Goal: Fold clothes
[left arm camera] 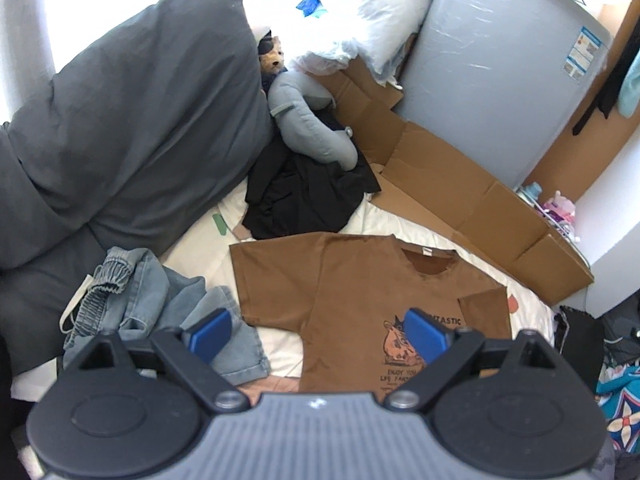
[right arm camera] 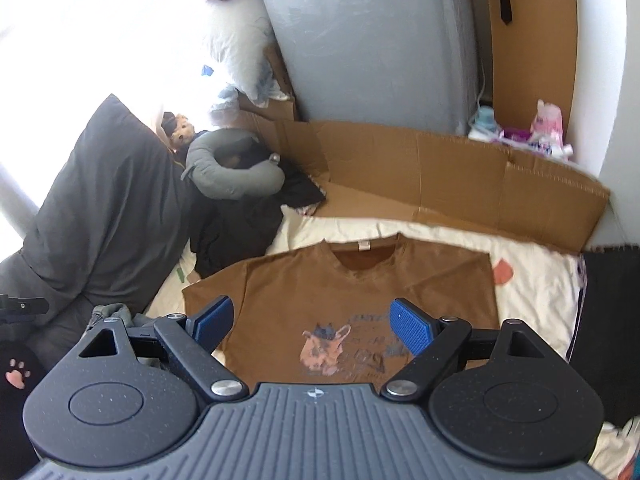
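Note:
A brown T-shirt (left arm camera: 360, 280) lies flat and face up on a white bed sheet (left arm camera: 280, 340), collar at the far side, with a cartoon print on its chest. My left gripper (left arm camera: 318, 334) hovers open above the shirt's lower left part, with nothing between its blue pads. The same brown T-shirt (right arm camera: 360, 292) fills the middle of the right wrist view. My right gripper (right arm camera: 314, 324) stands open above its chest print, empty. Crumpled light-blue jeans (left arm camera: 160, 308) lie to the left of the shirt.
A black garment (left arm camera: 304, 196) and a grey neck pillow (left arm camera: 308, 120) lie beyond the shirt. A dark grey pillow (left arm camera: 132, 120) leans at the left. Flattened cardboard (left arm camera: 460, 184) and a wrapped grey mattress (left arm camera: 488, 60) bound the far right side.

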`<state>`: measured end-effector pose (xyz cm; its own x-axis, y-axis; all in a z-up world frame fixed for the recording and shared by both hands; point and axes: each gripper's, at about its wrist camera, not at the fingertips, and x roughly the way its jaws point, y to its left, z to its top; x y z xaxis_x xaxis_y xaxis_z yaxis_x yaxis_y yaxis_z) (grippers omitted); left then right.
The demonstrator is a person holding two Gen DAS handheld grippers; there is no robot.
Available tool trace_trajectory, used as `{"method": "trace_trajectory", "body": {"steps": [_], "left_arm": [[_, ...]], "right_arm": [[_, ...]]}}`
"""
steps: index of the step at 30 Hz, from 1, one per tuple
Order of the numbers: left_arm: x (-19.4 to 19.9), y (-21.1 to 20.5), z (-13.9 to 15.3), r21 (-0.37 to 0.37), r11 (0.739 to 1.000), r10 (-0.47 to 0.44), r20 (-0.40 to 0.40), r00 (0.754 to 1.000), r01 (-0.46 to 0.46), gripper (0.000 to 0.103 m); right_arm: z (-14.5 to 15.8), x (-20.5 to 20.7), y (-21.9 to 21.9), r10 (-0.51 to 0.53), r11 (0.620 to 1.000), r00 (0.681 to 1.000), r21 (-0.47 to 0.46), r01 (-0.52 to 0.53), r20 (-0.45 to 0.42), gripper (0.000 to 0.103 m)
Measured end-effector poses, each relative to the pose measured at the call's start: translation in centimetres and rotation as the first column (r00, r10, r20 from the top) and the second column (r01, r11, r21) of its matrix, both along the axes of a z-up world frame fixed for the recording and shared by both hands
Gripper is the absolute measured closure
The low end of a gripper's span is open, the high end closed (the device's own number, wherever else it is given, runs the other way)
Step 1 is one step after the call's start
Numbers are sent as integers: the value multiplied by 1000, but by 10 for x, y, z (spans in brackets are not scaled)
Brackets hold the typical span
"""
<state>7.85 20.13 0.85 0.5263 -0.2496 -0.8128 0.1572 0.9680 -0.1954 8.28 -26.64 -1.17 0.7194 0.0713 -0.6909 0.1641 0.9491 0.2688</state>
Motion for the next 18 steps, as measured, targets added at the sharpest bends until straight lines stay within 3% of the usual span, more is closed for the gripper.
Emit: {"method": "trace_trajectory", "body": {"steps": [11,18], "left_arm": [[16,4,-34,11,999,42,-38,998,-42,8],[18,-1,-64,7,999,51,-74,996,-50,8]], "right_arm": [[-25,27,6,37,999,999,-3,-38,-19,13],[-49,50,10,135,990,990,-26,-136,-44,13]]}}
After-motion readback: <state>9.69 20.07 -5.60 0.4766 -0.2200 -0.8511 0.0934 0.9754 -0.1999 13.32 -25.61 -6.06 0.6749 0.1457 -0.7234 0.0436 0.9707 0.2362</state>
